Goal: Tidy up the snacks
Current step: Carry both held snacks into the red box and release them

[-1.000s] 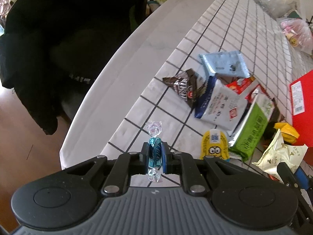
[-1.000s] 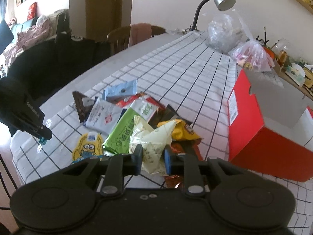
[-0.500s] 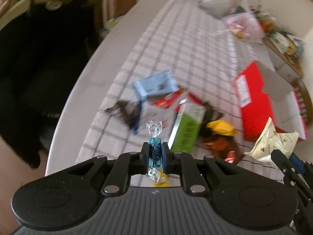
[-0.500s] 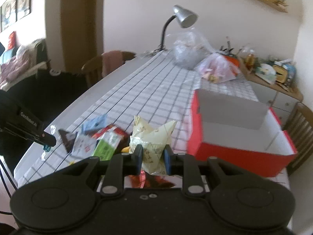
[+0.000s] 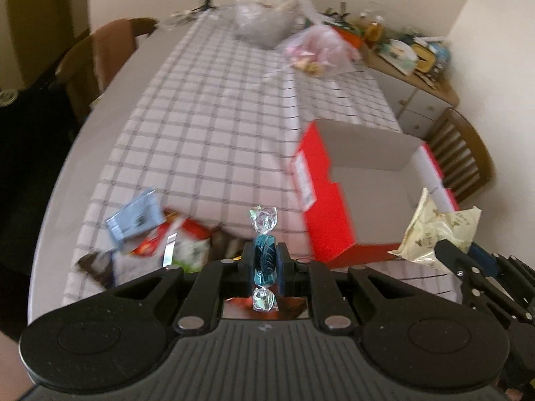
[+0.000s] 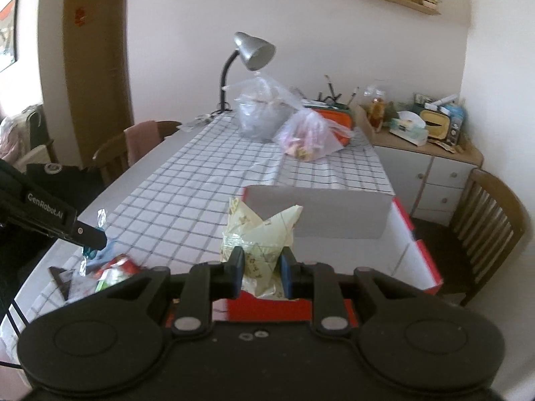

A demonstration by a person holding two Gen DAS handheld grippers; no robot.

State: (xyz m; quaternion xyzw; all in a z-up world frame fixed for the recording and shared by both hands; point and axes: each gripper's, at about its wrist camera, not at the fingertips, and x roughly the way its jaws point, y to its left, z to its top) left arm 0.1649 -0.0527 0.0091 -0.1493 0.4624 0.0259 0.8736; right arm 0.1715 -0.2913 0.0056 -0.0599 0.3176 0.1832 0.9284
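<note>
My left gripper (image 5: 264,262) is shut on a blue twist-wrapped candy (image 5: 264,257), held upright above the table. Its clear wrapper ends stick out above and below the jaws. My right gripper (image 6: 260,267) is shut on a pale cream snack packet (image 6: 259,234), lifted in front of the open red box (image 6: 411,254). The left wrist view shows that packet (image 5: 438,230) at the right, beside the red box (image 5: 321,200). A blurred pile of snack packets (image 5: 157,237) lies on the checked tablecloth (image 5: 214,127) to the left of the box.
Two clear plastic bags (image 6: 264,113) and a grey desk lamp (image 6: 252,50) stand at the table's far end. Wooden chairs sit at the left (image 6: 133,147) and the right (image 6: 491,230). A cluttered sideboard (image 6: 424,153) lines the back right wall.
Both grippers rose and swung from the snack pile towards the red box, each keeping its snack. The views tilted up, so the far table end and wall now show.
</note>
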